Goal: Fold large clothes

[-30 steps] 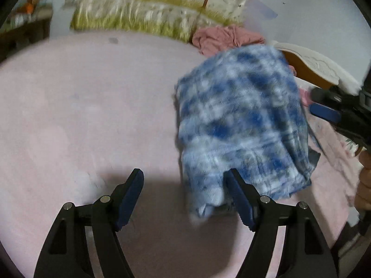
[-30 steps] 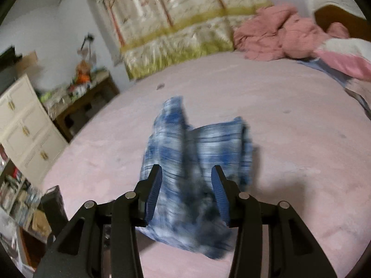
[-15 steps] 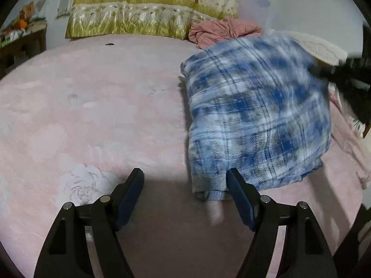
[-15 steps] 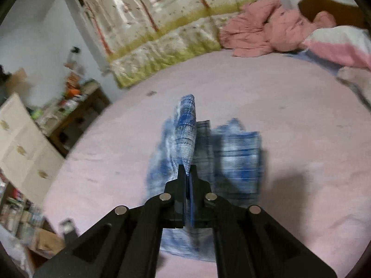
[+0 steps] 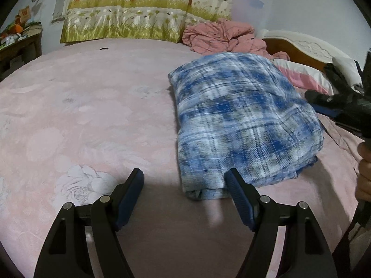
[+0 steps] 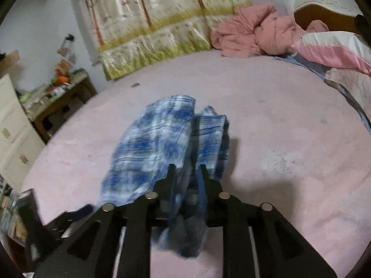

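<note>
A blue and white plaid garment [image 5: 243, 120] lies folded in a thick bundle on the pink bed [image 5: 92, 104]. My left gripper [image 5: 184, 173] hangs open just before the bundle's near corner, its right finger [image 5: 234, 185] against the near edge and nothing gripped. In the right wrist view the garment [image 6: 157, 148] bunches up toward my right gripper [image 6: 186, 169]. Its jaws are opening, a little apart, and a fold of the cloth sits between them. The right gripper [image 5: 343, 106] also shows at the far edge of the left wrist view, with a hand [image 5: 364, 173] below it.
A crumpled pink blanket [image 5: 220, 34] and a pink and white pillow [image 5: 301, 74] lie by the headboard [image 5: 301, 46]. A printed curtain [image 5: 143, 11] hangs behind the bed. A cluttered wooden side table [image 6: 58, 97] and a cream cupboard [image 6: 11, 139] stand beside the bed.
The right gripper closed tight on a raised fold of the garment, then sank and parted its jaws. The garment has settled flatter on the bed. The left gripper stayed open.
</note>
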`<state>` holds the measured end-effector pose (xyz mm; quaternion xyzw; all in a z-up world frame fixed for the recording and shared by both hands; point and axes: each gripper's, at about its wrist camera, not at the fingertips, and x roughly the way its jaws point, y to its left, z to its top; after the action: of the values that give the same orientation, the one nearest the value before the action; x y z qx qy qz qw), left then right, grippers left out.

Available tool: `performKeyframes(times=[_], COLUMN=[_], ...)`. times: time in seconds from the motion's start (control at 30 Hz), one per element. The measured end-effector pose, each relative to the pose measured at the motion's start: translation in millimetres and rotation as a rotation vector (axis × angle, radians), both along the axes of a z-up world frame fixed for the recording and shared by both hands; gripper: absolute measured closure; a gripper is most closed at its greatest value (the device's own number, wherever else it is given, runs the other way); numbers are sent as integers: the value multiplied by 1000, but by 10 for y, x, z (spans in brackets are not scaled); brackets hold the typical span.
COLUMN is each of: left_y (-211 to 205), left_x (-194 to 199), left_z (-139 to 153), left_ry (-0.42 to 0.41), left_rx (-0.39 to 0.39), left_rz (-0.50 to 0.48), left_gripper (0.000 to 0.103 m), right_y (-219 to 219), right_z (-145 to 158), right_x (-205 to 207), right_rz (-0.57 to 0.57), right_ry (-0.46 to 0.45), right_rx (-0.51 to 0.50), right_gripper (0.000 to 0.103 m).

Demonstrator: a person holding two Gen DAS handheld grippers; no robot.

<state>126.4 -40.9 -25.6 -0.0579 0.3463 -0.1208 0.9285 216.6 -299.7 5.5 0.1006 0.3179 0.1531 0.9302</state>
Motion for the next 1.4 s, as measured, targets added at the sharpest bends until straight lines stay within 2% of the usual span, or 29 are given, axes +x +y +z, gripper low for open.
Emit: performKeyframes(times=[0.03,0.1,0.13,0.2,0.23,0.27,0.4,0.53,0.63,0.8,0.93,1.0,1.13,1.3,1.4], left_y=[-8,-26,-32,-29,-26,-32,-20,-35,-28,-8,-28,-38,-53,-41,-52], left_x=[-10,-30,-36,-37,-36,-50,-62,-51,-38,-41,-90,-109,-125,-161,-202], left_z=[2,3,3,-1,3,3,4,8,20,26,61,91,120,171,221], left_ry=[-5,-12,-14,-14,-14,-14,-19,-19,-20,-23,-52,-65,-76,-94,-111], left_rx=[3,11,14,11,7,4,1,11,12,9,19,23,35,47,52], left_rz=[-1,-1,3,3,3,3,0,-3,-1,2,7,4,9,26,29], left_gripper=[27,27,27,27,27,27,27,27,27,27,27,27,24,18,16], right_y=[-4,35,70,138,174,181,114,165,160,174,226,246,207,91,-1], right_z=[13,1,-29,-137,-193,-229,-167,-339,-451,-381,-301,-258,-233,-206,-144], right_x=[-55,-126,-138,-141,-133,-145,-372,-435,-344,-399,-481,-523,-544,-561,-579], right_rz=[30,87,93,105,106,101,81,58,49,47,37,23,13,-28,-59], right_ry=[0,22,35,64,85,96,42,63,98,55,-16,-46,-60,-79,-108], right_rx=[34,68,58,21,3,-2,36,-59,-61,-101,-162,-190,-190,-189,-175], right_gripper=[55,53,55,81,98,99,99,99,98,96,91,85,81,58,40])
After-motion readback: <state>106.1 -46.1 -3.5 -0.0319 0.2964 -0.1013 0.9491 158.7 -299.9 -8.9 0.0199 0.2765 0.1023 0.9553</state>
